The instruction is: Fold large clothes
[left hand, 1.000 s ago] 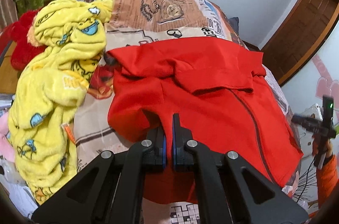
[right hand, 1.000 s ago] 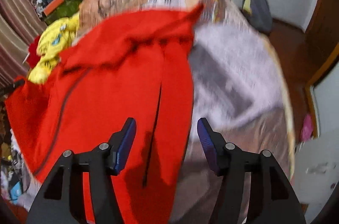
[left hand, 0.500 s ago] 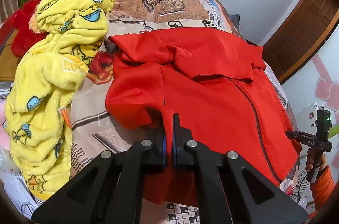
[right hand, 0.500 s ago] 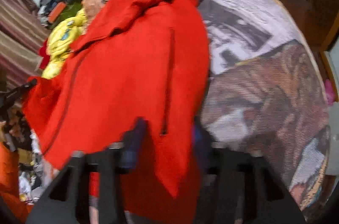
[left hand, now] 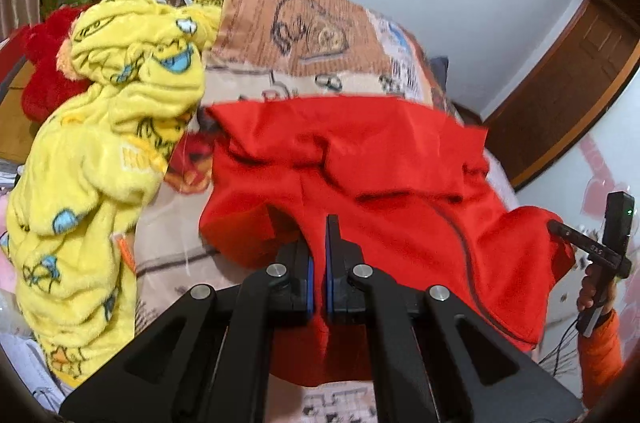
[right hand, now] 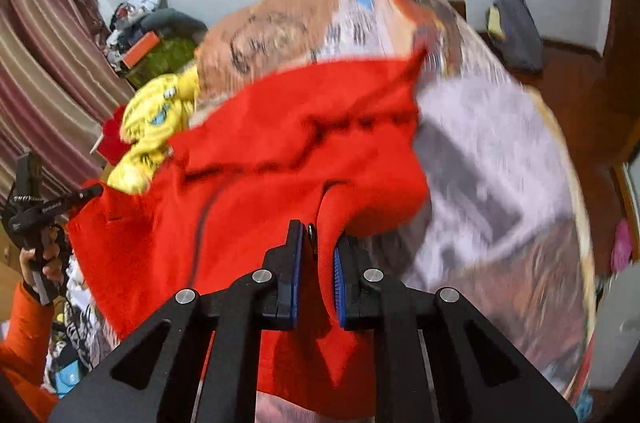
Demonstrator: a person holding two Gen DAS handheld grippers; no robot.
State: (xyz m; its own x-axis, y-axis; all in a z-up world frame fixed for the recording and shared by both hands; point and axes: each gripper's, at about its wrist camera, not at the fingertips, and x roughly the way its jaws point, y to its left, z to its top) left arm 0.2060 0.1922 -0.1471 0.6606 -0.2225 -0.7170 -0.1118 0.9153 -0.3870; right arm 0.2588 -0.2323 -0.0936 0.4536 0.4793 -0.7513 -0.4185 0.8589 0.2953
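Left gripper [left hand: 319, 255] and right gripper [right hand: 316, 255], its jaws having just been closing, each pinch the red garment [left hand: 384, 175] at the bed's [left hand: 304, 31] near edge.

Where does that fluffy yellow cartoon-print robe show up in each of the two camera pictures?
Left wrist view: the fluffy yellow cartoon-print robe fills the left side, heaped on the bed beside the red jacket.
Right wrist view: the same robe is a small patch at middle left, peeking out behind the jacket's far edge.
Shared landmark: the brown sketch-print panel of the bedspread, seen just beyond the robe in both views.
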